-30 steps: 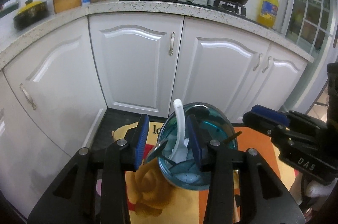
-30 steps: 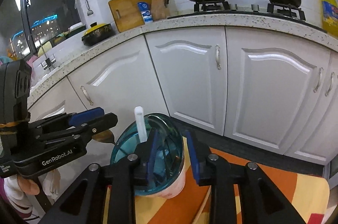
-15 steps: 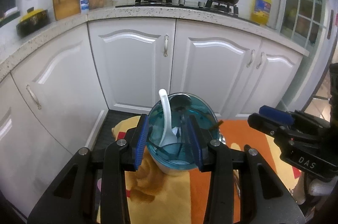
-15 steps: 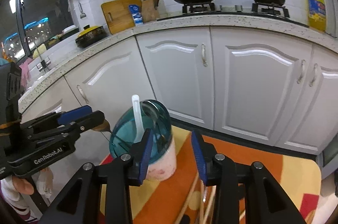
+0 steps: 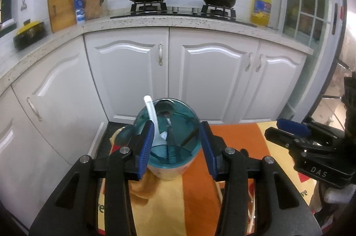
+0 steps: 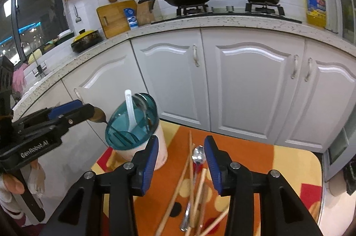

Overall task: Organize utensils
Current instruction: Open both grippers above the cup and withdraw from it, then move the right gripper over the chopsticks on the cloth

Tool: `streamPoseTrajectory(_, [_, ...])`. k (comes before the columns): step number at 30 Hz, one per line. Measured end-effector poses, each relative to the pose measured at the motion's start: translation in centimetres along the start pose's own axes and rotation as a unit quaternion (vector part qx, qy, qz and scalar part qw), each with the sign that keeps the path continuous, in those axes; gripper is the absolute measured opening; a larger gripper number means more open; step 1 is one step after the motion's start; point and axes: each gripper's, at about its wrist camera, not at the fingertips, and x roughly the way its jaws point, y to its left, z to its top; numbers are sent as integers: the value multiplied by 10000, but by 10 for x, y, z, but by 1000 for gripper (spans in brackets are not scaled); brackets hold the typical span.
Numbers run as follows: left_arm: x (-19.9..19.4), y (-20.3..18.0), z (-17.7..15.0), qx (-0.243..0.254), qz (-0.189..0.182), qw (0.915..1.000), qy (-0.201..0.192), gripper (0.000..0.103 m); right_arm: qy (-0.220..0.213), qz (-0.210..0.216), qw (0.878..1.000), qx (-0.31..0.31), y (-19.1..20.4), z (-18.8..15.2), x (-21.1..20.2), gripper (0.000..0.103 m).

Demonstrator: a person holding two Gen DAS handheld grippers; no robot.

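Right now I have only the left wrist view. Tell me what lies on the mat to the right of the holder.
Observer: A metal spoon lies on the mat, its bowl toward the cabinets, beside the utensil holder.
Operator: List anything else there.
Observer: Several wooden chopsticks lie in a loose crossed pile, with the spoon's handle among them.
Operator: Report the right gripper.
Observer: The right gripper is open, and the spoon and chopsticks show between its fingers.
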Motion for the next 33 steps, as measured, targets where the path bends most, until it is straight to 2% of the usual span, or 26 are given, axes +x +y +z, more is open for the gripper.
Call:
streamPoseTrajectory(9, [2, -14, -16, -29, -452, 9986, 287, 44, 238, -305, 9990, 239, -32, -28, -10, 42])
streamPoseTrajectory(20, [30, -36, -58, 32, -699, 9934, 903, 44, 950, -364, 9925, 674, -64, -71, 23, 42])
streamPoseTrajectory(24, [44, -40, -70, -6, -731, 9909, 1131, 44, 1173, -16, 9899, 801, -62, -81, 37, 42])
streamPoseTrajectory(25, [47, -40, -73, -26, -722, 9903, 1189, 44, 1255, 156, 9891, 760, -57, -82, 43, 40])
streamPoseTrajectory(26, [50, -39, -75, -36, -715, 9897, 1237, 44, 1295, 263, 9887, 709, -53, -83, 48, 33])
streamPoseTrajectory(28, [54, -36, -78, -73, -684, 9890, 1309, 44, 1409, 398, 9873, 612, -45, -85, 59, 26])
streamPoseTrajectory(33, [51, -24, -77, -120, -574, 9903, 1256, 44, 1600, 636, 9839, 483, -29, -91, 83, 24])
